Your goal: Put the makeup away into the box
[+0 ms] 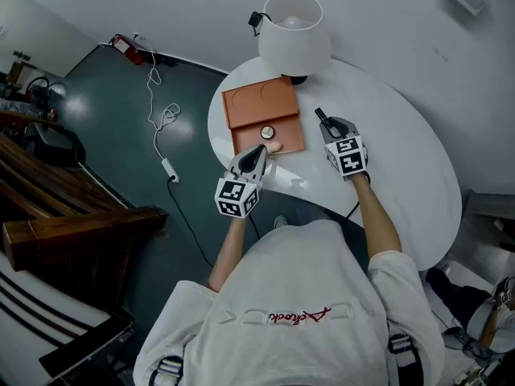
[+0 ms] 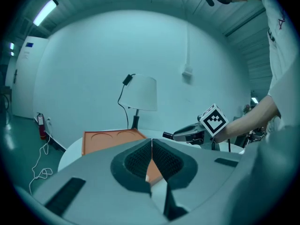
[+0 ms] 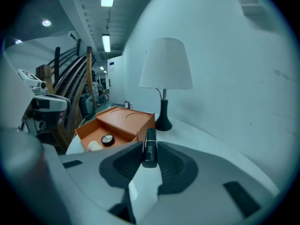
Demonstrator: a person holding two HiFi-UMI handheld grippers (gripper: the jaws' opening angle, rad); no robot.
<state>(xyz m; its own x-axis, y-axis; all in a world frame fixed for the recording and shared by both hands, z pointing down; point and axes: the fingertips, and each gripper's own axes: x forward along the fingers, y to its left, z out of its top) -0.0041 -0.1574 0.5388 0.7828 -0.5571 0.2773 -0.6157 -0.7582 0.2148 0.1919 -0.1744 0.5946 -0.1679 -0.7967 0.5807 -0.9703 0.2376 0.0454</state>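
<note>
An orange box (image 1: 282, 139) lies open on the white round table (image 1: 402, 175), its lid (image 1: 259, 103) folded back toward the lamp. Inside rest a round compact (image 1: 267, 133) and a pale puff (image 1: 273, 147). My right gripper (image 1: 322, 117) hovers just right of the box, shut on a slim black makeup tube (image 3: 149, 146) that stands upright between its pads. The compact (image 3: 107, 140) and puff (image 3: 94, 146) show in the right gripper view too. My left gripper (image 1: 257, 156) hangs over the box's near edge, its jaws closed together with nothing between them (image 2: 151, 146).
A white lamp (image 1: 294, 34) on a dark base stands at the table's far side behind the box. The table's near edge runs just below my left gripper. A white cable (image 1: 161, 123) trails on the dark floor at left, beside a wooden staircase (image 1: 72, 223).
</note>
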